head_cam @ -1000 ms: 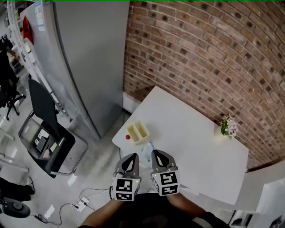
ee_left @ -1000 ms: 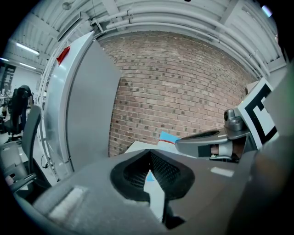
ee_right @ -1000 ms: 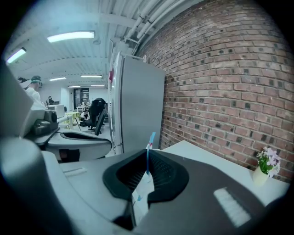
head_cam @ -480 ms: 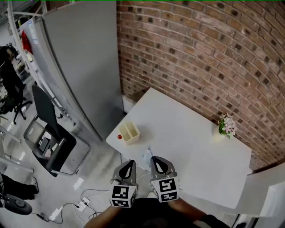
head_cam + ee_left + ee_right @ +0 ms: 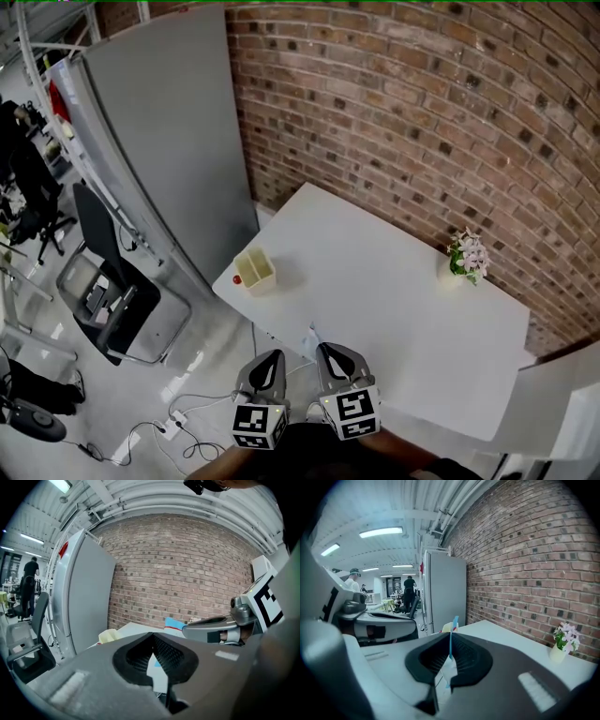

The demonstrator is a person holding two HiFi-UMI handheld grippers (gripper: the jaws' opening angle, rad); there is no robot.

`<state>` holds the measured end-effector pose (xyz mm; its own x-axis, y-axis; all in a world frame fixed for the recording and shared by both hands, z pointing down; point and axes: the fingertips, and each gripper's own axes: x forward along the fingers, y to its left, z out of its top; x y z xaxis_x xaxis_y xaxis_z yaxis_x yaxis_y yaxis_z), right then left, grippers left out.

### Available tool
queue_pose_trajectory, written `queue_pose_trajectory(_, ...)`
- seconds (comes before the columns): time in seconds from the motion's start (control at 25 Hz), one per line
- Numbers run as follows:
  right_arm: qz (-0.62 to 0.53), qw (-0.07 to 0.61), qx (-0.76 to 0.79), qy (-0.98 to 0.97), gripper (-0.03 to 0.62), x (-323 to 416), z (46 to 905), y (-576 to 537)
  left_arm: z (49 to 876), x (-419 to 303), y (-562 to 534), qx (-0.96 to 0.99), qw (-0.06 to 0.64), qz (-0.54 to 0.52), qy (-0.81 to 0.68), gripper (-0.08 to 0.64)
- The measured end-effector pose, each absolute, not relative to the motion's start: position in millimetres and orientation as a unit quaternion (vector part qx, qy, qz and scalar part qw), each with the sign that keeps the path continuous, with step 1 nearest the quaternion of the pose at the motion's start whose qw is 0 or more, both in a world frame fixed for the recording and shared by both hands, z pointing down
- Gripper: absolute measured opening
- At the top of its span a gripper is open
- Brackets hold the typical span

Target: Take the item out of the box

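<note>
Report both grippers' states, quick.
Left gripper: closed; whether it grips anything cannot be told.
Right gripper: closed on a thin packet.

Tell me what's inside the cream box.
The cream box shows a divider and two seemingly empty compartments; its walls cover the lower parts. A small red thing lies outside.

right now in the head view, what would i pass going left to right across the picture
black chair → cream box → right gripper, shut on a thin packet → flower pot. The left gripper is left out because it overlaps the box in this order.
</note>
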<state>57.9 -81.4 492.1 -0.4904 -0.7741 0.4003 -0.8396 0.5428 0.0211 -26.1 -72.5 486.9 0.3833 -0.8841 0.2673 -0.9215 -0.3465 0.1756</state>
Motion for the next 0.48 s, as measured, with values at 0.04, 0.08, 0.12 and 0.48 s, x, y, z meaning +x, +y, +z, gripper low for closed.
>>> queue_pose_trajectory(0.04, 0.089, 0.185, 0.467, -0.860, 0.009, 61.4, 493.9, -76.4, 487.1, -21.1, -67.5, 0.818, 0.148, 0.063, -0.552, 0.005)
queue_pose_trajectory(0.08, 0.089, 0.185, 0.465, -0.861, 0.009, 64.5, 495.2, -71.8, 487.2, -16.0, -62.5, 0.819, 0.146, 0.063, -0.551, 0.005)
queue_pose_trajectory(0.12, 0.089, 0.185, 0.463, -0.862, 0.009, 67.4, 496.2, -67.4, 487.6, -11.0, -57.6, 0.821, 0.143, 0.062, -0.550, 0.005)
queue_pose_trajectory(0.48, 0.095, 0.181, 0.451, -0.869, 0.006, 75.4, 507.0, -43.6, 507.0, -12.4, -26.3, 0.811, 0.139, 0.085, -0.562, 0.005)
